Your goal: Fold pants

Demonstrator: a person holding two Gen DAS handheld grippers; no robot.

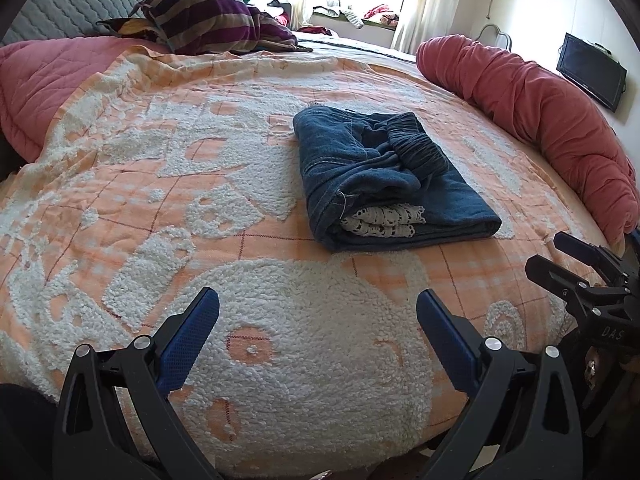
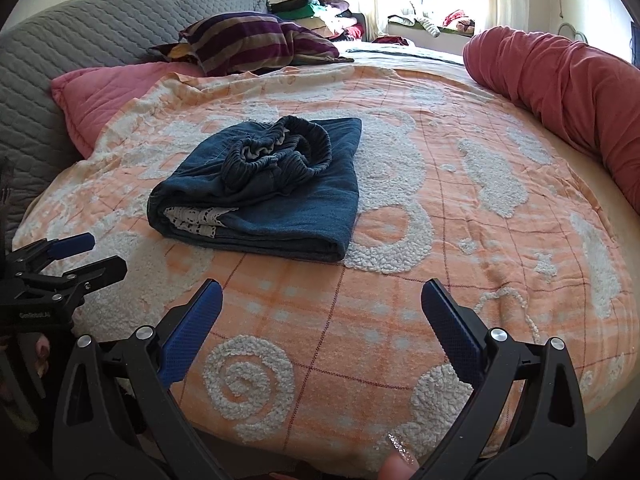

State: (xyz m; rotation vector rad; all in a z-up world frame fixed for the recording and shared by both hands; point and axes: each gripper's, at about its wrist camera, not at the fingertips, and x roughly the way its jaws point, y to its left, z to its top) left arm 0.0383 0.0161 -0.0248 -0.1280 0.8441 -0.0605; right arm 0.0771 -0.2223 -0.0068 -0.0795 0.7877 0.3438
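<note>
Denim: the blue pants (image 1: 384, 176) are lying folded into a compact bundle on the orange-and-white blanket (image 1: 168, 208), elastic waistband bunched on top, white lace trim showing at the near folded edge.
Left arm: you are holding the left gripper (image 1: 318, 336) low over the near edge of the bed, pointing toward the pants, which are sitting well ahead and slightly right of its line.
Left claw: its blue-padded fingers (image 1: 192, 332) are standing wide apart, holding nothing, touching nothing.
Right arm: you are holding the right gripper (image 2: 322, 320) beside the left one, also low at the near edge; the pants (image 2: 260, 192) are lying ahead and to its left.
Right claw: spread wide, blue pads (image 2: 452, 328) empty, hovering clear of the blanket (image 2: 420, 240).
Cross view: each gripper is showing at the edge of the other's camera, fingers parted.
Surroundings: a striped pillow (image 1: 212, 24) is sitting at the far side, a rolled red quilt (image 1: 532, 112) is running along the right edge, a grey quilted headboard (image 2: 100, 28) is curving round the left.
</note>
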